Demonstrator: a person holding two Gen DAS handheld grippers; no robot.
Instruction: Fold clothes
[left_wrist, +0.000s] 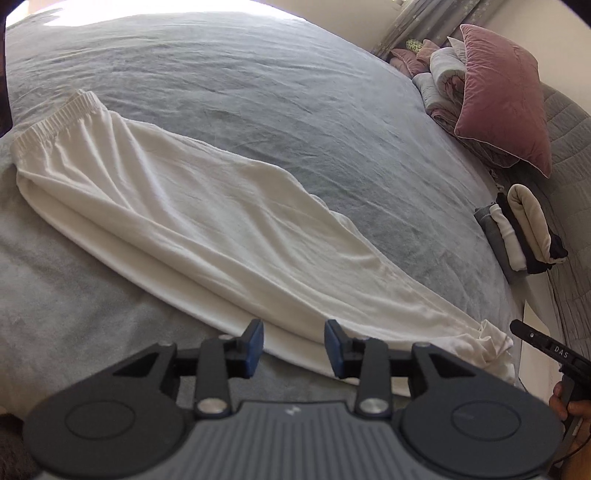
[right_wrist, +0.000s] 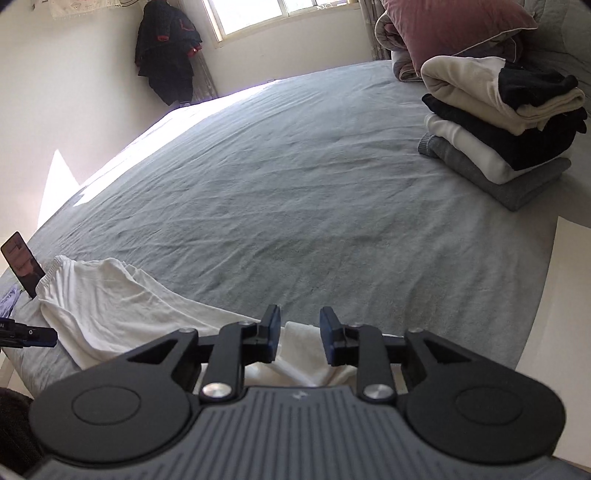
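Note:
White trousers (left_wrist: 207, 221) lie folded lengthwise on the grey bed sheet (left_wrist: 258, 92), with the elastic waistband (left_wrist: 59, 118) at the upper left and the bunched cuffs (left_wrist: 491, 343) at the lower right. My left gripper (left_wrist: 293, 347) is open over the near long edge of the legs, with cloth showing in the gap but not pinched. In the right wrist view the trousers (right_wrist: 110, 302) run from the waistband (right_wrist: 55, 266) down to my right gripper (right_wrist: 298, 332). It is open above the leg end and its blue pads stand clear of the fabric.
A stack of folded clothes (right_wrist: 506, 129) sits at the bed's right side, also visible from the left wrist (left_wrist: 524, 232). Pink pillows and rolled bedding (left_wrist: 502, 96) lie beyond it. A phone (right_wrist: 22, 262) stands propped near the waistband. A dark jacket (right_wrist: 166, 48) hangs on the far wall.

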